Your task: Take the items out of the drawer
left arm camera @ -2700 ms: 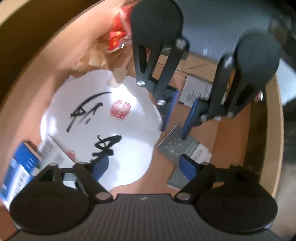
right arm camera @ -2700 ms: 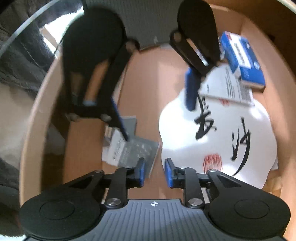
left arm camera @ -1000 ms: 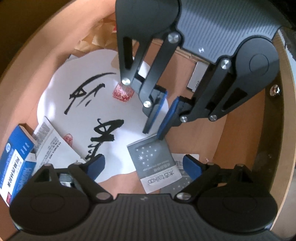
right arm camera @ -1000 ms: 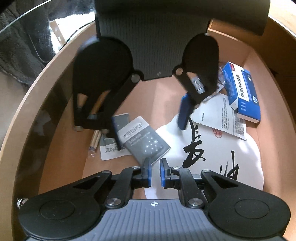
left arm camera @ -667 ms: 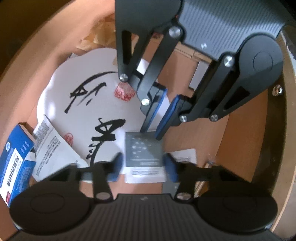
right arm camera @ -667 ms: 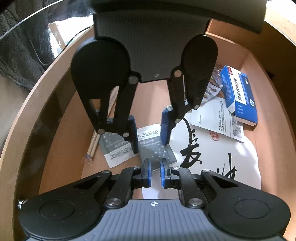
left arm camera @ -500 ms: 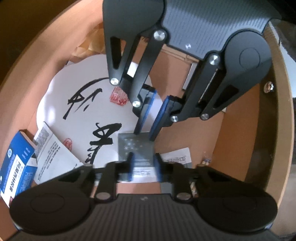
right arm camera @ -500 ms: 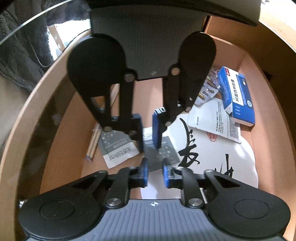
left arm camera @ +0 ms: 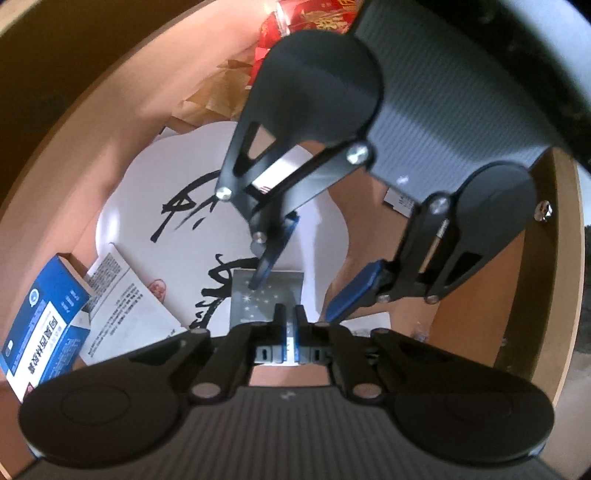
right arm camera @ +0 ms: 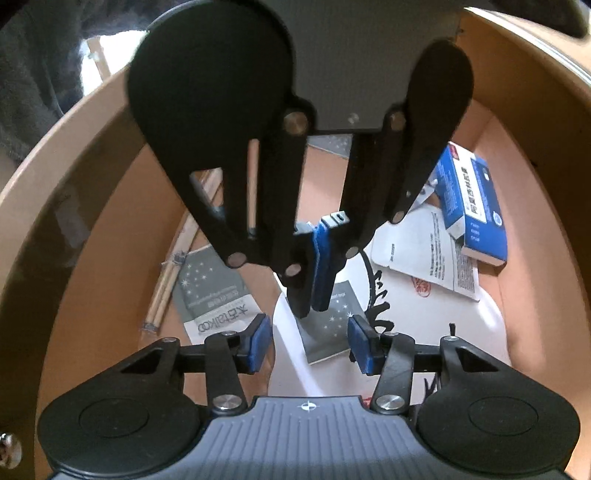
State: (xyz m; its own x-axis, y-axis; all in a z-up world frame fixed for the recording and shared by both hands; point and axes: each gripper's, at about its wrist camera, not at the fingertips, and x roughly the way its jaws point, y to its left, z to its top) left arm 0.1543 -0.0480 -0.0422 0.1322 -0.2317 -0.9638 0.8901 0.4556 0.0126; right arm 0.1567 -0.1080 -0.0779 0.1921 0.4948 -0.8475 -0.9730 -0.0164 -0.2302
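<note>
Since half second ago, left gripper point(left arm camera: 289, 319) pinched down onto grey starred sachet point(left arm camera: 266, 291); right gripper point(right arm camera: 309, 345) let go, jaws now spread wide either side of it; handover looks done, left side judged ready to lift sachet out of drawer point(right arm camera: 92, 155). Sachet sits over white calligraphy sheet point(left arm camera: 140, 206); second sachet point(right arm camera: 218, 295), chopsticks point(right arm camera: 166, 273), blue box point(right arm camera: 476, 206), leaflet point(right arm camera: 432, 254) on wooden floor; red packet point(left arm camera: 295, 22) at far end; room beyond barely visible.

"taikoo" on grey sachet point(right arm camera: 218, 295), brush calligraphy on white paper point(left arm camera: 192, 206)
</note>
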